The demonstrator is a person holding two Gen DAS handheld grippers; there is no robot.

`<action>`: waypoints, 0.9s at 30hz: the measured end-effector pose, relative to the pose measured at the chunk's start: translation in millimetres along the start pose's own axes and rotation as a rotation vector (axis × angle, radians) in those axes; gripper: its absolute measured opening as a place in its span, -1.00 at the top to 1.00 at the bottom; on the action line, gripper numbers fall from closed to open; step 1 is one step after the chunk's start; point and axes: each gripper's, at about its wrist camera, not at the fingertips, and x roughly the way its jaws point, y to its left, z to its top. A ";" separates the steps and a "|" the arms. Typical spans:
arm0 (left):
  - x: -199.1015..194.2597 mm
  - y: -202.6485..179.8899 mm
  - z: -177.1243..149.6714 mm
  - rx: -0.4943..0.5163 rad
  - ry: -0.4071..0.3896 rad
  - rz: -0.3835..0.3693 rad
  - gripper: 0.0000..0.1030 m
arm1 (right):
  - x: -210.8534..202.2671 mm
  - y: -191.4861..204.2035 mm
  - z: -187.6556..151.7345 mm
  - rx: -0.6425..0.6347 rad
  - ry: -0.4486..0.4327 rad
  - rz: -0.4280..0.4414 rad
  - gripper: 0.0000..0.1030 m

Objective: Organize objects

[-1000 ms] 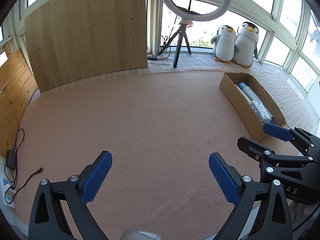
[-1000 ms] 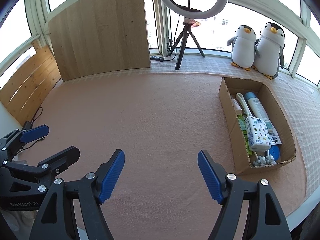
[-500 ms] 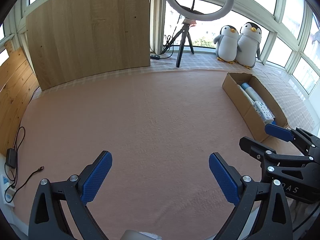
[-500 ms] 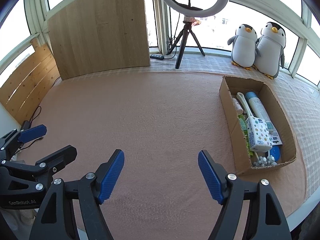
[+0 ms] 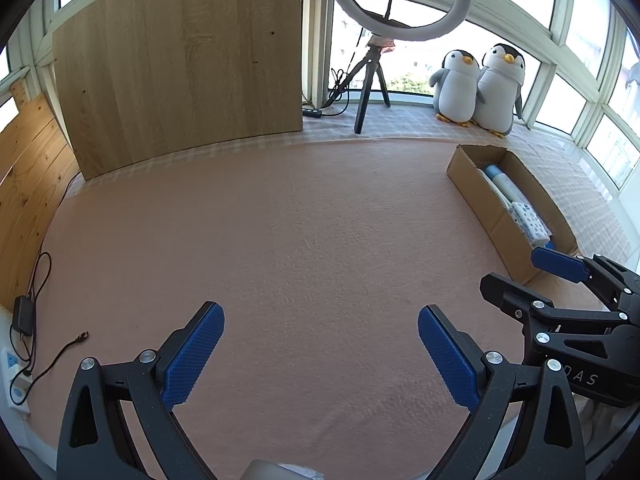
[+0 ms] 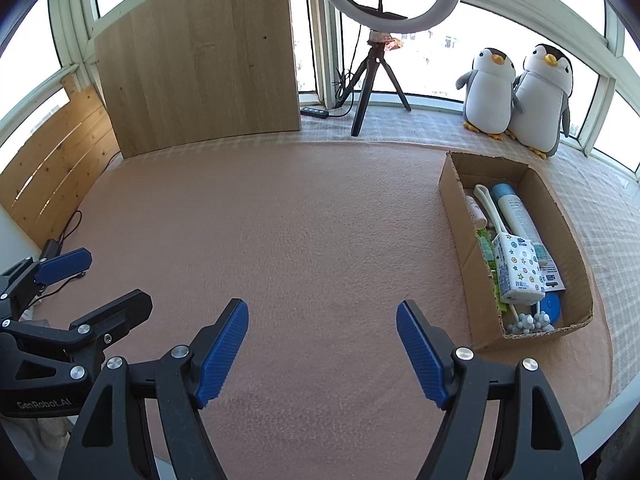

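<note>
A long cardboard box (image 6: 454,196) (image 5: 472,184) lies on the pink cloth at the right. Inside it I see a patterned tissue pack (image 6: 516,268), a white-and-blue tube (image 6: 518,212), a white long-handled tool (image 6: 490,204), a blue lid (image 6: 550,306) and several other small items. My left gripper (image 5: 320,354) hangs open over bare cloth near the front edge, holding nothing. My right gripper (image 6: 322,350) is open and empty too, left of the box's near end. Each gripper shows at the edge of the other's view.
A wooden board (image 6: 196,60) leans at the back left, with a ring light on a tripod (image 6: 376,64) beside it. Two plush penguins (image 6: 516,92) stand behind the box. Cables and a power strip (image 5: 18,376) lie off the cloth's left edge.
Both grippers stay open and nearly still. The left wrist view has drifted slightly, so the box and penguins sit a little further right and higher than a second ago.
</note>
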 end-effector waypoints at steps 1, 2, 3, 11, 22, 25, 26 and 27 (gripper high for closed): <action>0.0 0.0 0.1 0.000 0.000 0.000 -0.93 | -0.1 0.2 -0.1 0.000 0.000 0.000 -0.42; 0.0 -0.2 0.2 -0.001 0.000 0.000 -0.93 | -0.1 0.3 -0.1 0.000 -0.001 0.001 -0.43; 0.0 0.3 0.2 0.000 0.001 -0.001 -0.93 | 0.4 0.4 0.0 -0.002 0.000 0.001 -0.43; 0.3 0.9 -2.2 -0.006 0.004 0.004 -0.93 | 4.0 0.2 0.3 -0.013 0.009 0.006 -0.43; 0.6 2.6 -4.7 -0.009 0.005 0.007 -0.94 | 5.9 1.1 0.6 -0.020 0.017 0.007 -0.43; 0.8 2.7 -4.8 -0.009 0.005 0.007 -0.94 | 5.8 1.1 0.0 -0.018 0.018 0.006 -0.43; 0.7 2.6 -5.2 -0.009 0.005 0.008 -0.94 | 5.9 1.2 0.2 -0.017 0.019 0.006 -0.43; 0.9 2.5 -4.5 -0.009 0.005 0.008 -0.94 | 5.9 1.1 0.1 -0.017 0.019 0.006 -0.43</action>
